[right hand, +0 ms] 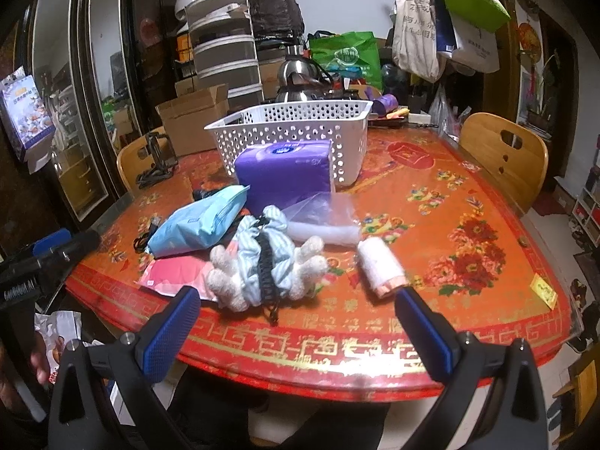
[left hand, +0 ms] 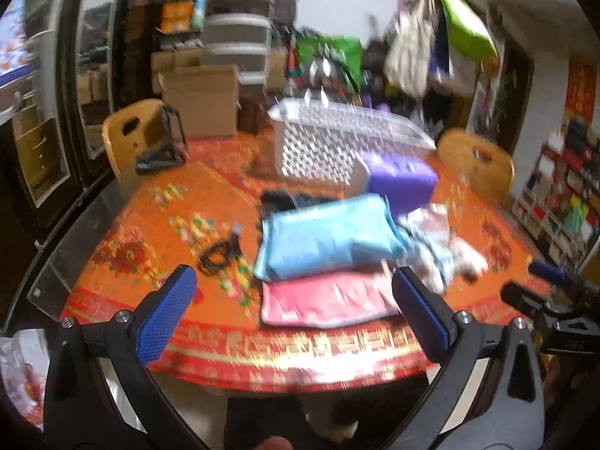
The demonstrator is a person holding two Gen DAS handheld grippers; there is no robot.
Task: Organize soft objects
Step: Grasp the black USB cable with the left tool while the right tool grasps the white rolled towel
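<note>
A white perforated basket (right hand: 296, 127) stands mid-table, with a purple tissue pack (right hand: 285, 176) against its front. A light blue soft pack (right hand: 198, 225) lies over a flat pink pack (right hand: 176, 273). Beside them lie a plush toy in striped blue cloth (right hand: 266, 266), a clear plastic bag (right hand: 322, 217) and a small pale pink roll (right hand: 380, 268). My right gripper (right hand: 300, 328) hangs open over the front table edge, just short of the plush toy. My left gripper (left hand: 296, 307) is open and empty above the pink pack (left hand: 326, 300); the blue pack (left hand: 322, 240) and basket (left hand: 337, 146) are blurred there.
The table has a red-orange floral cover (right hand: 468, 225). A black cable (left hand: 219, 253) lies left of the packs, a black stand (right hand: 155, 165) at the far left. Wooden chairs (right hand: 506, 157) flank the table. Boxes, drawers, a kettle and hanging bags crowd the back.
</note>
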